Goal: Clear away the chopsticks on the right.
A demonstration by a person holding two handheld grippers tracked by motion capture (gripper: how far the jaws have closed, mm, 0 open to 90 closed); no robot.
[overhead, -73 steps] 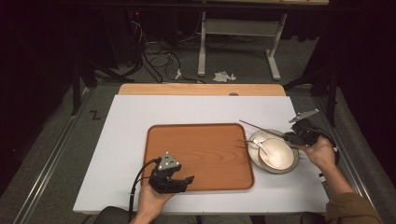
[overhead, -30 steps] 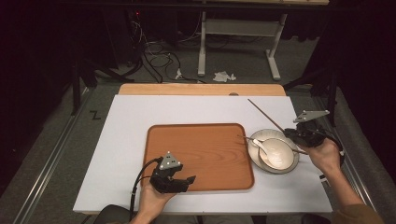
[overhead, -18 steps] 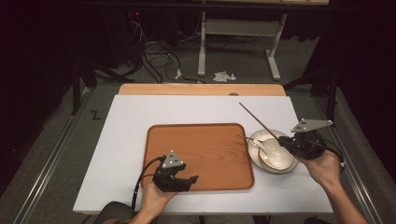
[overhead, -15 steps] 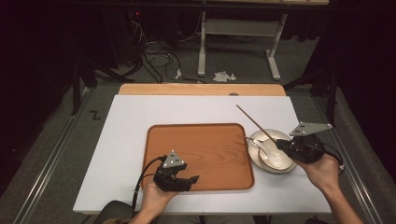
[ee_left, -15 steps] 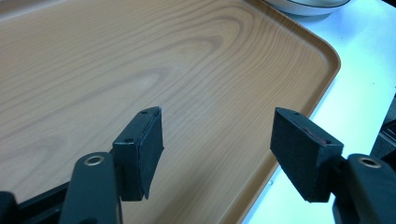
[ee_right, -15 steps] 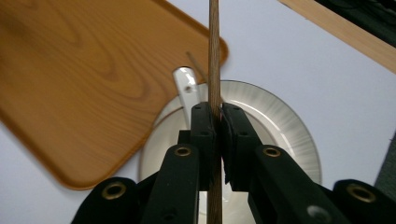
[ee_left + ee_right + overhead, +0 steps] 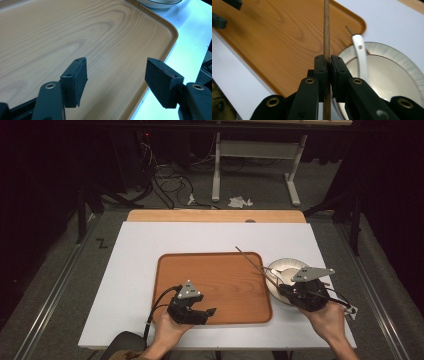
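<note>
right tongs [image 7: 328, 67]: pinching chopstick [image 7: 326, 30], swung since a second ago from far of bowl [image 7: 397, 75] toward tray [image 7: 274, 37], tip now over tray's near-right corner | spoon [image 7: 360, 55]: just right, in bowl | left tongs [image 7: 116, 80]: spread, empty, low over tray | judged: carrying chopstick to tray

The rounded rectangular wooden tray [image 7: 215, 285] is warm orange-brown, streaked with darker curved grain lines — plainest in the left gripper view. It lies on a plain white tabletop [image 7: 140, 250], edged at the far side by a pale tan wooden strip [image 7: 215, 216]. The round ceramic bowl [image 7: 397, 75] is cream-white with fine ribbed lines on its rim and a thin brown ring inside. The white ceramic spoon [image 7: 361, 56] is glossy; the thin wooden chopstick [image 7: 326, 27] is dark brown — finely grained.
</note>
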